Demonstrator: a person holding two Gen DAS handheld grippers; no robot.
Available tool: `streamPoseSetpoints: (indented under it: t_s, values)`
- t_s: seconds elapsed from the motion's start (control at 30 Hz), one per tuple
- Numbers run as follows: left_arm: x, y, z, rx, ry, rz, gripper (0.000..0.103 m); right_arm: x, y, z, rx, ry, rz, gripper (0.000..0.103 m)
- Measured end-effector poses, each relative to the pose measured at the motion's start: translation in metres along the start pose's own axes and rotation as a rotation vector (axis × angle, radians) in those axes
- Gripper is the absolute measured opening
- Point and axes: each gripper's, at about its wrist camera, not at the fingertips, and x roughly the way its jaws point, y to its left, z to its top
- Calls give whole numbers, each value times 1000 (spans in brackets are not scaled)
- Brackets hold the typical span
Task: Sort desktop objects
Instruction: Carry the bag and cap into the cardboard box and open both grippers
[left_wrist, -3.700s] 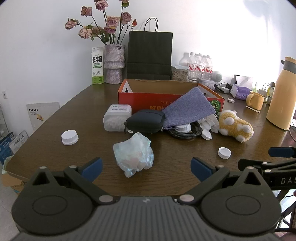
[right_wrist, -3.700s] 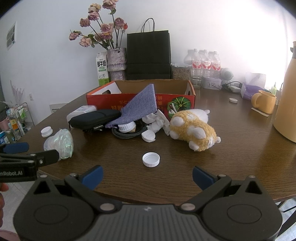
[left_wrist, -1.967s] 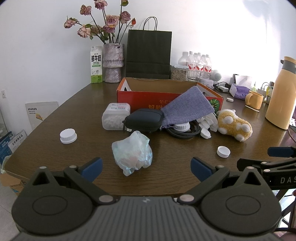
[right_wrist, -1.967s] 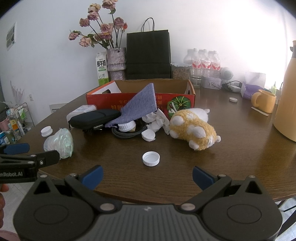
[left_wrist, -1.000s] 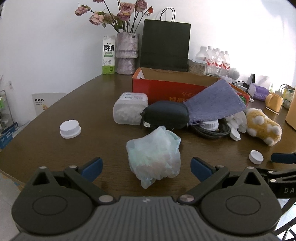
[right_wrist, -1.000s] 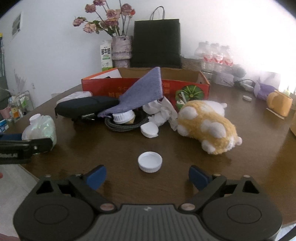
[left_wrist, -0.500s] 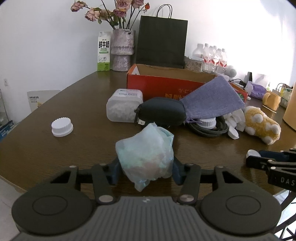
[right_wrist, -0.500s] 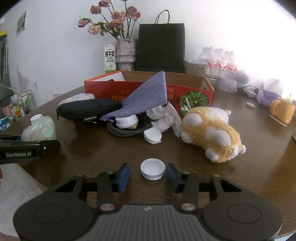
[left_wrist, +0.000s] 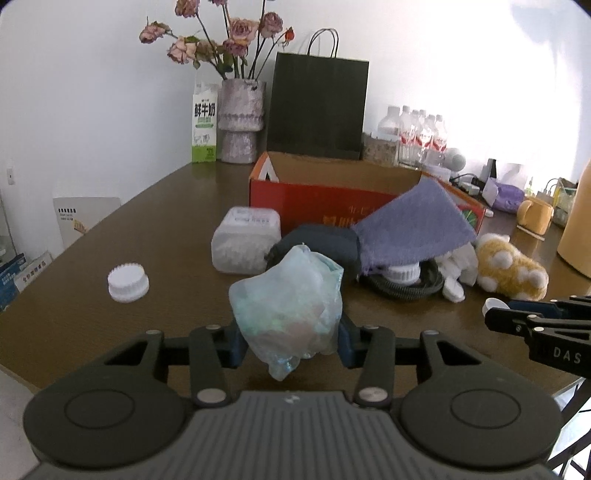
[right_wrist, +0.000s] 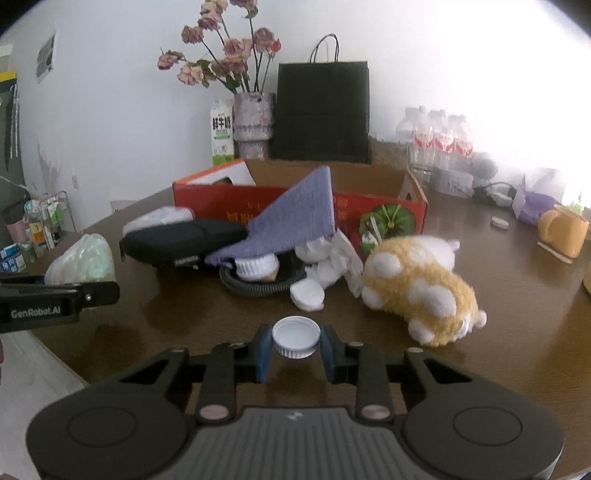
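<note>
The left gripper (left_wrist: 288, 341) has just been closing, and its blue-padded fingers (left_wrist: 236, 343) now clench a crumpled, translucent pale-green plastic bag (left_wrist: 286, 308) at the near edge of the dark brown wooden surface (left_wrist: 166, 236). The bag bulges up between the pads, its lower tail hanging just in front of the gripper body.

The right gripper (right_wrist: 295, 349) has likewise just been closing; its fingers (right_wrist: 263, 347) grasp a small white ribbed plastic bottle cap (right_wrist: 295, 336), open side up, pressed between both pads.

Further back stands an open red cardboard box (left_wrist: 317, 206). A blue-grey woven cloth (left_wrist: 413, 229) leans against its front, draped over a white ribbed lid (left_wrist: 400, 271) and a coil of black cable (left_wrist: 402, 288). A black zipped pouch (left_wrist: 321, 243) lies beside a translucent white lidded container (left_wrist: 245, 240). A yellow and white plush toy (right_wrist: 417, 288) lies on its side to the right of the pile, near crumpled white tissue (right_wrist: 328, 258). A larger white ribbed cap (left_wrist: 128, 282) sits apart on the left.
</note>
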Motion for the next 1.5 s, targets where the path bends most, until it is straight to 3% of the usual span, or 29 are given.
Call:
streamPoseSetpoints:
  t_s: [0.23,0.43,0.6,0.8,0.97,1.23,1.5]
  values:
    - [-1,-1,49,29,-51,-55,46,-4,-9,38,5,-56,37,27]
    - [23,-7,115,53,-51,-104,46,0,-24,100,-35,-128,50,27]
    - [66,-17,172,64,-15,-103,46,30,-49,162,-16,-117,68,27]
    - [138,-28,222,71,107,-97,46,99,-77,224,35,-4,79,27]
    - [208,-39,241,102,222,-64,46,169,-89,251,57,133,60,27]
    - [305,-38,240,113,386,-10,46,272,-110,251,63,312,16,27]
    - [346,-37,228,123,479,0,46,323,-119,239,56,418,7,27]
